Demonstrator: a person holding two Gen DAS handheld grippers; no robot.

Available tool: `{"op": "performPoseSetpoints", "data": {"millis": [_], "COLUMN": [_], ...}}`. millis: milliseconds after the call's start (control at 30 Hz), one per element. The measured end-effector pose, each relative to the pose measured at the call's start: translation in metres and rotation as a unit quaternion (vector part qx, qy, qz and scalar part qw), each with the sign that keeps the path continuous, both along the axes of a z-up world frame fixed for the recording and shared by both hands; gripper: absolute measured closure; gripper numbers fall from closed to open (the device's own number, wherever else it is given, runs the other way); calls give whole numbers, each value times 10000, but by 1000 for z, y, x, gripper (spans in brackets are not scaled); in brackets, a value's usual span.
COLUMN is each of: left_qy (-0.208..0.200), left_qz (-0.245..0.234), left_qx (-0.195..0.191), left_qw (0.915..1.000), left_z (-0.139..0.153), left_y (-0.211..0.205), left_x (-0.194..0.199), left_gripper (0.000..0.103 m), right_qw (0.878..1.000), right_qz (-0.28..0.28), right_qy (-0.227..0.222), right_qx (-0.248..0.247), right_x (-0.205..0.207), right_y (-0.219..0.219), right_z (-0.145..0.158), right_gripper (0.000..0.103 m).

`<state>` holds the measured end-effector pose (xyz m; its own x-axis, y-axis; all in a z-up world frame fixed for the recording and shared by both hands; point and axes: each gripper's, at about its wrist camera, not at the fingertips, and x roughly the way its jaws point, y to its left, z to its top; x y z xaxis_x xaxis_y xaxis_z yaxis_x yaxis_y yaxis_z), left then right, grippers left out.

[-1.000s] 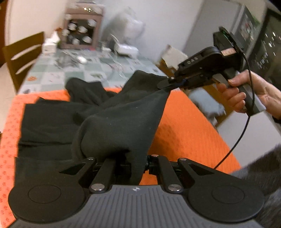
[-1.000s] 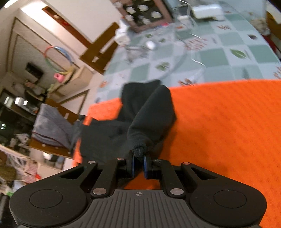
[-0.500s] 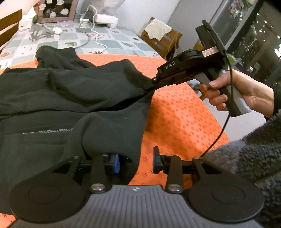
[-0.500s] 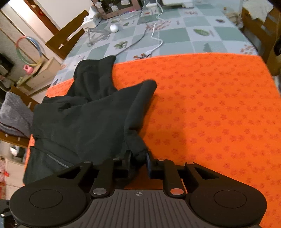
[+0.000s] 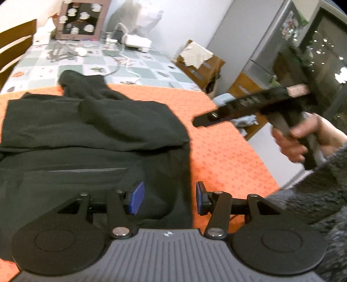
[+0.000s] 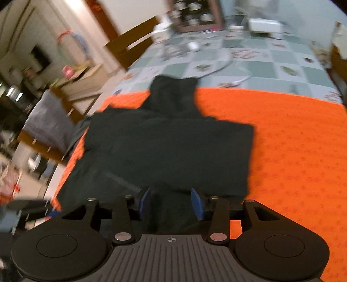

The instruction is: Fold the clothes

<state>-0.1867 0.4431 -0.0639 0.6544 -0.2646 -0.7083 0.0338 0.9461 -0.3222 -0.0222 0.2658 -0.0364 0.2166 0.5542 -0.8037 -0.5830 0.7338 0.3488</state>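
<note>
A black jacket lies on the orange cloth, its right part folded over the body, hood toward the far side. My left gripper hangs low over the jacket's near right edge. Its jaws are opening; the fabric lies under the gap and the blue pads do not press it. My right gripper is over the near hem, its jaws opening too, free of the cloth. In the left wrist view the right gripper hovers above the orange cloth, to the right of the jacket, held by a hand.
Beyond the orange cloth the table has a checked cover with cables, a white box and a framed picture. A wooden chair stands at the left; a grey cloth hangs off another chair.
Both grippers were shut on the jacket's raised fold and have opened. The fold now lies flat on the jacket. The right gripper has drawn away to the right.
</note>
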Motion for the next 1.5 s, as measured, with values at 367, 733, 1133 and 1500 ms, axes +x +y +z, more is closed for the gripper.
{"op": "performPoseSetpoints", "data": {"millis": [367, 733, 1133, 1500], "left_qy": [240, 326, 442, 513], "left_qz": [997, 2068, 2797, 2315], "left_qx": [203, 409, 490, 415], "left_qw": [9945, 9770, 9578, 9706], "left_z": [-4, 8, 19, -6], "left_y": [60, 63, 48, 122], "left_x": [-28, -77, -136, -116], "left_gripper": [46, 46, 46, 41], "right_qw": [9935, 9887, 9945, 9882], "right_qz": [1135, 1387, -72, -1353], "right_qy": [44, 92, 468, 113], "right_qx": [-106, -555, -933, -704], "right_x": [-69, -97, -121, -129], "right_y": [53, 40, -48, -42], "right_z": [-25, -65, -80, -57], "right_gripper": [56, 74, 93, 62]}}
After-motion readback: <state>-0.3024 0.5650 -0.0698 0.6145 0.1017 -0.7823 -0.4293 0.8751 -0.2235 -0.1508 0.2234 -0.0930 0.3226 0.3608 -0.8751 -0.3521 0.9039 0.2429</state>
